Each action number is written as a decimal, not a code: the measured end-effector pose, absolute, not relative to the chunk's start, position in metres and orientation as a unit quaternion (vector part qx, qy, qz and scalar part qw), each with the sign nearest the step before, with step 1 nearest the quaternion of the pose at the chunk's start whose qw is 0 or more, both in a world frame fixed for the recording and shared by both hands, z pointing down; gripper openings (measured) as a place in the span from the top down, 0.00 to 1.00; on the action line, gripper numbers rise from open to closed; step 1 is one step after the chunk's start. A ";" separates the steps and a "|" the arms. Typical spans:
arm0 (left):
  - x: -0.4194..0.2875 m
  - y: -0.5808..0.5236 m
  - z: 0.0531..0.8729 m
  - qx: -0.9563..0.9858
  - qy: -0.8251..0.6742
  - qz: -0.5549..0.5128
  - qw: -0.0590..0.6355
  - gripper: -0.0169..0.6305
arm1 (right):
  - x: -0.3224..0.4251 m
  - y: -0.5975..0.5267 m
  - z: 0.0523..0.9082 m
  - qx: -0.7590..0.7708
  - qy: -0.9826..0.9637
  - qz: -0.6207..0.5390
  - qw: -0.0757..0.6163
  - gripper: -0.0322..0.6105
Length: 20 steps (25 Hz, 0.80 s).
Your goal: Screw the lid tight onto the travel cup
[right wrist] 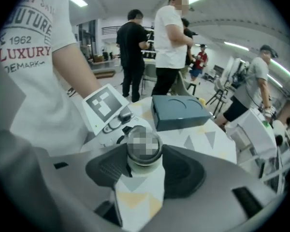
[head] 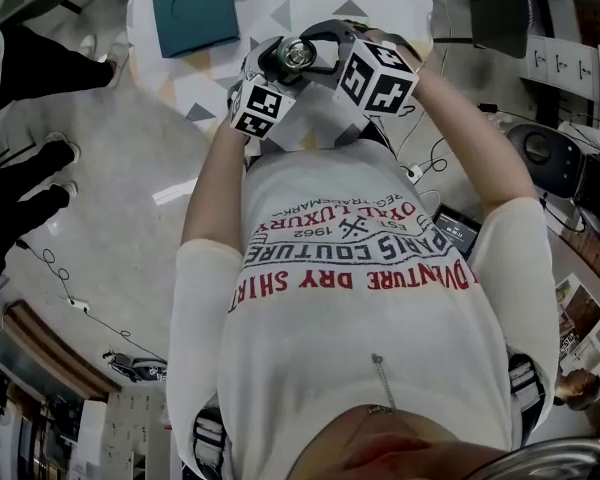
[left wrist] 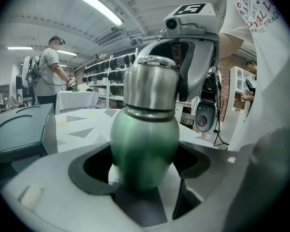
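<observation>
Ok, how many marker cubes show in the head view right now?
2. The left marker cube is lower left of the lid; the right marker cube is just right of it. None seems hidden.

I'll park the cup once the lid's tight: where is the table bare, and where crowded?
Free: the bare patterned cloth of the table right of the blue-grey box in the head view, and the strip between box and grippers. Crowded: the near edge, where the left gripper holds the cup and the right gripper grips its lid.
</observation>
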<state>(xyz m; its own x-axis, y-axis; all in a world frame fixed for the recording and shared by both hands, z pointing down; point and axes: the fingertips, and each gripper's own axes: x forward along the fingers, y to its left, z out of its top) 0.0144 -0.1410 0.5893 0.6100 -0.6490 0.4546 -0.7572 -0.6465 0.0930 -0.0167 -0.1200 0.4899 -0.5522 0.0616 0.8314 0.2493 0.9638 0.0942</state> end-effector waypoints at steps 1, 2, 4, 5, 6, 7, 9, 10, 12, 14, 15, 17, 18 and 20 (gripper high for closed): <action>0.015 -0.141 0.589 0.886 -0.397 0.194 0.140 0.39 | -0.016 -0.121 0.490 -0.064 -0.881 -0.083 0.460 0.58; 0.015 -0.141 0.589 0.886 -0.398 0.193 0.141 0.39 | -0.016 -0.123 0.490 -0.041 -0.887 -0.066 0.456 0.58; 0.015 -0.141 0.590 0.886 -0.397 0.193 0.143 0.38 | -0.016 -0.124 0.490 0.002 -0.894 -0.040 0.445 0.58; 0.015 -0.141 0.590 0.886 -0.395 0.193 0.145 0.38 | -0.015 -0.125 0.489 0.021 -0.897 -0.032 0.441 0.58; 0.014 -0.141 0.590 0.887 -0.393 0.194 0.146 0.38 | -0.016 -0.125 0.489 0.036 -0.898 -0.025 0.437 0.58; 0.014 -0.140 0.590 0.887 -0.392 0.194 0.147 0.38 | -0.016 -0.125 0.489 0.049 -0.900 -0.019 0.433 0.58; 0.013 -0.141 0.591 0.887 -0.392 0.194 0.145 0.38 | -0.016 -0.126 0.490 0.062 -0.903 -0.012 0.425 0.58; 0.013 -0.142 0.590 0.888 -0.393 0.193 0.142 0.38 | -0.016 -0.126 0.489 0.063 -0.905 -0.013 0.421 0.58; 0.014 -0.143 0.585 0.890 -0.390 0.191 0.137 0.38 | -0.015 -0.126 0.489 0.059 -0.908 -0.022 0.415 0.58; 0.015 -0.142 0.583 0.891 -0.387 0.191 0.140 0.38 | -0.016 -0.124 0.488 0.048 -0.912 -0.035 0.407 0.58; 0.015 -0.142 0.583 0.892 -0.385 0.190 0.143 0.38 | -0.016 -0.123 0.486 0.042 -0.914 -0.043 0.401 0.58; 0.016 -0.142 0.582 0.894 -0.380 0.185 0.149 0.38 | -0.016 -0.120 0.481 0.038 -0.920 -0.047 0.387 0.58; 0.016 -0.142 0.581 0.895 -0.378 0.182 0.151 0.38 | -0.015 -0.120 0.478 0.043 -0.923 -0.044 0.379 0.58; 0.015 -0.141 0.580 0.896 -0.377 0.179 0.152 0.38 | -0.013 -0.123 0.471 0.065 -0.930 -0.035 0.360 0.58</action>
